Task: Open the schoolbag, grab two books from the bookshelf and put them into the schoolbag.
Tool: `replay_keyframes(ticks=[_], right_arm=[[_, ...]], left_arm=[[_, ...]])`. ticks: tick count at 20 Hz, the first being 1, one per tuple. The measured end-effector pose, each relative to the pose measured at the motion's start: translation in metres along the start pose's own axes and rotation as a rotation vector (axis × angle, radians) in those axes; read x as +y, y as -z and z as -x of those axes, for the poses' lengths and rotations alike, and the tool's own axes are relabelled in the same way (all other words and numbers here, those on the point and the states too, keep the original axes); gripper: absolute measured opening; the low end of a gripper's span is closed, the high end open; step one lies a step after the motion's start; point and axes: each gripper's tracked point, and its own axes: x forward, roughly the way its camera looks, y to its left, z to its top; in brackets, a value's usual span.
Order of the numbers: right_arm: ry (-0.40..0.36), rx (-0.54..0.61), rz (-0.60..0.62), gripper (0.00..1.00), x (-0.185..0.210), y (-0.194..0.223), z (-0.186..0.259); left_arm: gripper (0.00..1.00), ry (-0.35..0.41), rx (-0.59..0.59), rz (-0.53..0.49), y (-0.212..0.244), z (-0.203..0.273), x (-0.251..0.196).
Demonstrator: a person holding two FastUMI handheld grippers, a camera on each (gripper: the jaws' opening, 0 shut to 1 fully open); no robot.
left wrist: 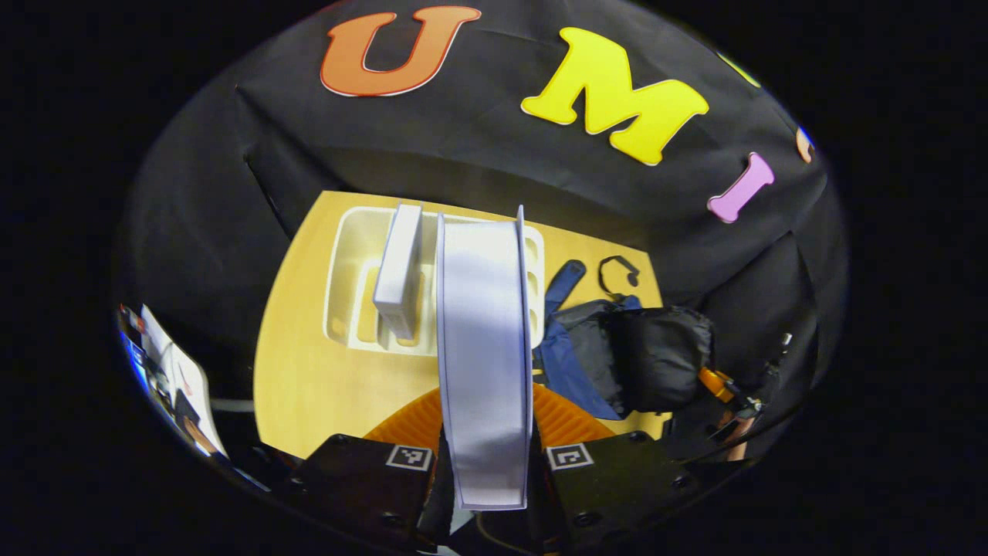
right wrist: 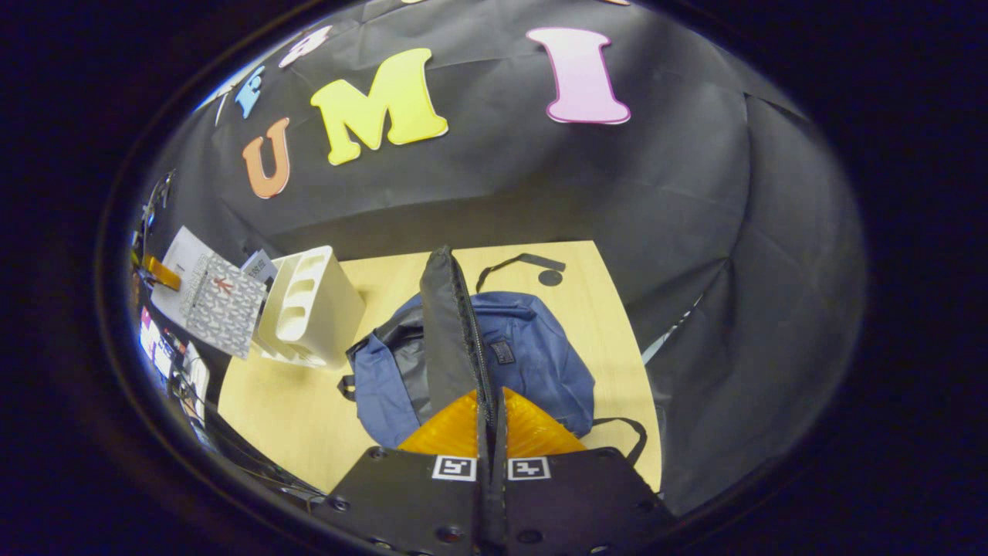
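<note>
two grippers are at work over a yellow table [right wrist: 293, 417]. in the left gripper view, the left gripper [left wrist: 486, 455] has its fingers closed on a white book [left wrist: 482, 340], held edge-on and upright between them, raised above the tabletop. beyond it a cream bookshelf [left wrist: 351, 262] sits on the table, and a second white book [left wrist: 400, 270] stands tilted in one of its slots. just right of the bookshelf lies the schoolbag [left wrist: 617, 355], blue with a black inner lining, its mouth lifted up by the right gripper [left wrist: 729, 390] at the far right, partly cut off. in the right gripper view, the right gripper [right wrist: 492, 440] is pinched nearly closed on the black zippered edge [right wrist: 451, 324] of the schoolbag [right wrist: 532, 355], pulling that edge up so the bag gapes on its left side. the bookshelf [right wrist: 312, 309] stands near the bag's left, and the held book [right wrist: 212, 305] shows at the far left, its patterned cover facing this way, well apart from the bag's opening. a black strap [right wrist: 517, 262] trails on the table behind the bag.
</note>
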Motion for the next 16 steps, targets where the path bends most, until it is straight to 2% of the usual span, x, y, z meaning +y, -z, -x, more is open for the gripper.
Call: replay_keyframes(ticks=[3, 7, 10, 13, 16], right_arm=[[0.011, -0.004, 0.029, 0.0, 0.005, -0.002, 0.003], [0.031, -0.002, 0.08, 0.0, 0.011, -0.002, 0.006], [0.049, 0.004, 0.113, 0.0, 0.011, 0.001, 0.008], [0.055, 0.011, 0.111, 0.0, 0.01, 0.001, 0.007], [0.057, 0.012, 0.106, 0.0, 0.009, -0.001, 0.008]], left_arm=[[0.39, 0.163, -0.005, 0.117, 0.026, -0.009, -0.036], [0.4, 0.286, -0.003, 0.127, 0.072, -0.05, -0.075], [0.4, 0.408, -0.014, 0.198, 0.095, -0.078, -0.111], [0.4, 0.458, -0.046, 0.239, 0.102, -0.11, -0.128], [0.4, 0.456, -0.054, 0.251, 0.115, -0.152, -0.14]])
